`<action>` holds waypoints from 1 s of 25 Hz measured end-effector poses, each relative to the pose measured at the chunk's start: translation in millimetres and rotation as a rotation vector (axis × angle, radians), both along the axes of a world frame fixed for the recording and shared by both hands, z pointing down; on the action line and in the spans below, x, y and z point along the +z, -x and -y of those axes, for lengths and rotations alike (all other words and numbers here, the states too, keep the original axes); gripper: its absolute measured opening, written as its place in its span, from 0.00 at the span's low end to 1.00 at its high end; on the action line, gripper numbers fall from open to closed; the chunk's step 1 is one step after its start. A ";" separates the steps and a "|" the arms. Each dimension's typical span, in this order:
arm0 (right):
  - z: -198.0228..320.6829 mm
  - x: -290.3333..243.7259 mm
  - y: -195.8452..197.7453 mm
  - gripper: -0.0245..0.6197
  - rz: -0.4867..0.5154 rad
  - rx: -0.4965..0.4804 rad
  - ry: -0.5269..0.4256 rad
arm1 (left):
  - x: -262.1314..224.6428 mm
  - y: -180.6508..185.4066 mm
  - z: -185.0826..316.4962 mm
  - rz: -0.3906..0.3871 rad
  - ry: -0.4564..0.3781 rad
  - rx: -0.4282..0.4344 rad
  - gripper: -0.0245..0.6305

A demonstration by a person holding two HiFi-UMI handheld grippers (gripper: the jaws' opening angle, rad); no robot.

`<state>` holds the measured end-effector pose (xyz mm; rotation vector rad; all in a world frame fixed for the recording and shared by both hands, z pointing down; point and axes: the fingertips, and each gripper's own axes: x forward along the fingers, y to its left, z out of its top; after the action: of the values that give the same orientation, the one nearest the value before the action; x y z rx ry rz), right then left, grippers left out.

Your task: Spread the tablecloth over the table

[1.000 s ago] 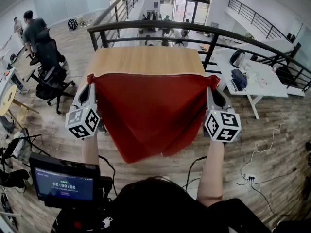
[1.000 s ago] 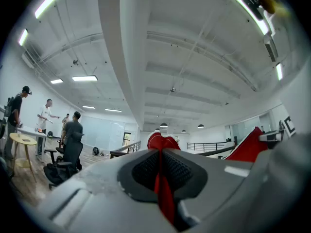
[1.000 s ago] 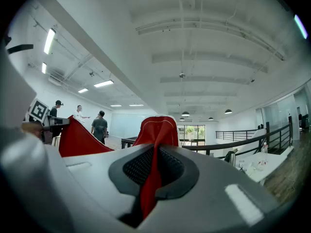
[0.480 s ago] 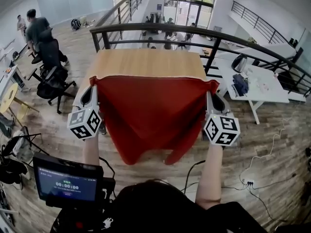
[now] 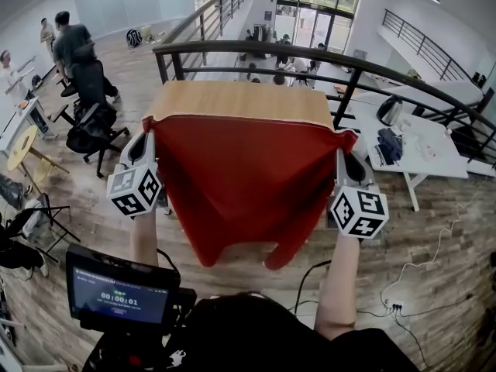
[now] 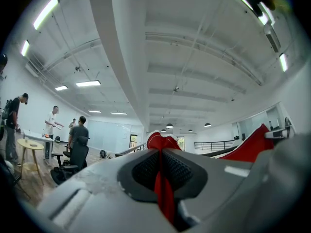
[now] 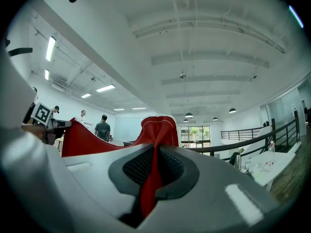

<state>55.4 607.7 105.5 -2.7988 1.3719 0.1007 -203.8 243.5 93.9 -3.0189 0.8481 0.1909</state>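
Since the red tablecloth (image 5: pixel 240 177) looks light and limp, corner holds suit it: my left gripper (image 5: pixel 147 130) and right gripper (image 5: pixel 342 139) each clamp a top corner, cloth sagging between them before the wooden counter (image 5: pixel 240 99).

A red tablecloth (image 5: pixel 240 177) hung stretched between the left gripper (image 5: pixel 147 130) and the right gripper (image 5: pixel 342 139) — each pinched an upper corner — over the near part of the wooden table (image 5: pixel 240 99). Its loose lower edge sagged toward the person. A black railing (image 5: pixel 341 59) curved behind the table, and a small screen (image 5: pixel 120 294) sat at lower left.
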 end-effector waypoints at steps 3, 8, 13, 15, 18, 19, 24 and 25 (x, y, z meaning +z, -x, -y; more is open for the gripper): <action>-6.4 0.6 -15.1 0.06 -0.007 -0.034 0.002 | -1.3 -10.5 -10.0 -0.005 -0.004 -0.034 0.06; -6.0 1.1 -39.8 0.06 -0.016 -0.054 -0.003 | -6.3 -33.4 -16.0 0.006 -0.024 -0.053 0.06; 7.9 0.8 -59.4 0.06 -0.003 -0.045 -0.014 | -9.0 -50.1 2.1 0.018 -0.023 -0.063 0.06; 16.2 -0.6 -70.3 0.06 -0.004 -0.036 -0.013 | -10.7 -60.3 13.9 0.013 -0.021 -0.062 0.06; 32.3 -3.3 -87.7 0.06 -0.014 -0.013 -0.005 | -13.7 -79.5 36.3 0.008 -0.024 -0.050 0.06; 40.6 -4.4 -93.9 0.06 -0.017 -0.003 0.000 | -14.6 -86.3 46.4 0.006 -0.024 -0.045 0.06; 80.1 -11.7 -118.7 0.06 -0.027 0.039 0.008 | -17.4 -112.7 90.9 0.005 -0.024 -0.015 0.06; 81.4 -12.7 -122.0 0.06 -0.027 0.044 0.002 | -17.5 -115.9 94.5 0.000 -0.022 -0.007 0.06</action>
<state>177.4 526.3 92.8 -2.8404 1.3171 0.1378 -87.9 148.9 76.4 -2.9953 0.8512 0.1993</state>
